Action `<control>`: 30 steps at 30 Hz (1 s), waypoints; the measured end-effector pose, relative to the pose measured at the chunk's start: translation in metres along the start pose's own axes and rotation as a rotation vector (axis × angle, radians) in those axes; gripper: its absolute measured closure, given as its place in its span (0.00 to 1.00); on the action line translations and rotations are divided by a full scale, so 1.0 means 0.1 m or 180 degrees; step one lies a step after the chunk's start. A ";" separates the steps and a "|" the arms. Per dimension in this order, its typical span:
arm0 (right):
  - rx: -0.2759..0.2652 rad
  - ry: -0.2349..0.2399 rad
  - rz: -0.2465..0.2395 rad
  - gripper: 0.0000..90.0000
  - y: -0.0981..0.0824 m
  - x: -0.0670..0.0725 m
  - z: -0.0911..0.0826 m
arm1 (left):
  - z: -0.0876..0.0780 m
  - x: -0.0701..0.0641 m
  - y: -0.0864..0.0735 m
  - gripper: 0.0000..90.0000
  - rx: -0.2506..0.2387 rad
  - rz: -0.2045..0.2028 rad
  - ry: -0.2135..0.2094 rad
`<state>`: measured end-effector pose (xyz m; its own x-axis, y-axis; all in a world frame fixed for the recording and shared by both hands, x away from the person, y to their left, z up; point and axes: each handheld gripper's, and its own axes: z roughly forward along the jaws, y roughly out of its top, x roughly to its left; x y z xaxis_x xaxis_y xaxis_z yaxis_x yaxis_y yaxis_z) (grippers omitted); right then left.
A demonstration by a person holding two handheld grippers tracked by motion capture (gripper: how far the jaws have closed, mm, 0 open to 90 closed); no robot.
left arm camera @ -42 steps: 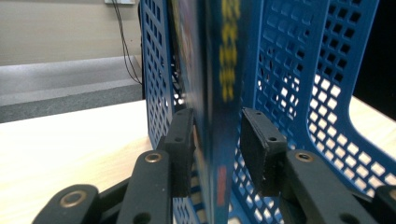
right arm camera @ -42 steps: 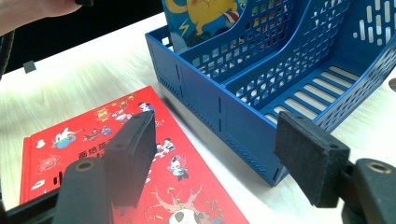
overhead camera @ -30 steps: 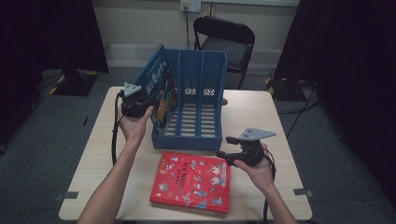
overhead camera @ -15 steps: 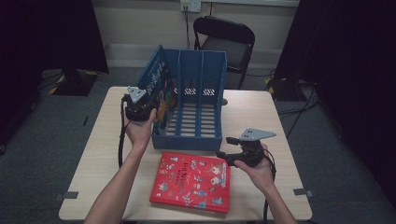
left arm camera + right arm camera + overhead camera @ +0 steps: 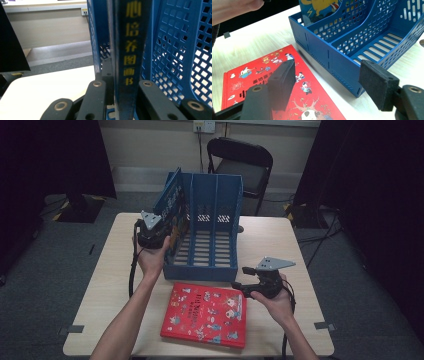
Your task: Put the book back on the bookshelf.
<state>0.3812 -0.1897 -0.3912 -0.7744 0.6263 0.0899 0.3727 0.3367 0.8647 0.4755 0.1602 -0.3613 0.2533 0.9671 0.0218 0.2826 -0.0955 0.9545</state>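
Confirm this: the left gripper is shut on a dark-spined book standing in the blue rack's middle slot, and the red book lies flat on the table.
Not quite. The book stands in the leftmost slot of the rack, not the middle one; the high view shows it. The rest holds: the left gripper is shut on its spine, and the red book lies flat on the table.

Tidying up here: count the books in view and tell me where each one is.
2. A blue book stands in the file rack's leftmost slot, gripped by the left tool; a red book lies flat on the table.
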 end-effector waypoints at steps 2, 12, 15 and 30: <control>0.0001 -0.0002 0.0002 0.32 0.00 -0.01 -0.01 | -0.01 -0.01 0.00 0.92 0.0002 0.0054 0.0017; -0.0013 -0.0009 0.0009 0.32 0.00 -0.01 -0.03 | -0.02 -0.03 -0.05 0.91 -0.0086 0.0045 0.0168; -0.0008 -0.0009 0.0009 0.32 -0.01 -0.01 -0.02 | -0.02 -0.05 -0.05 0.91 -0.0112 0.0034 0.0200; 0.0009 0.0007 0.0007 0.32 -0.01 -0.01 0.00 | 0.02 -0.05 -0.04 0.91 -0.0109 -0.0089 0.0329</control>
<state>0.3818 -0.1910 -0.3917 -0.7747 0.6255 0.0929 0.3758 0.3372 0.8631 0.4753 0.1555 -0.3657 0.1484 0.9886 0.0240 0.2561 -0.0619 0.9647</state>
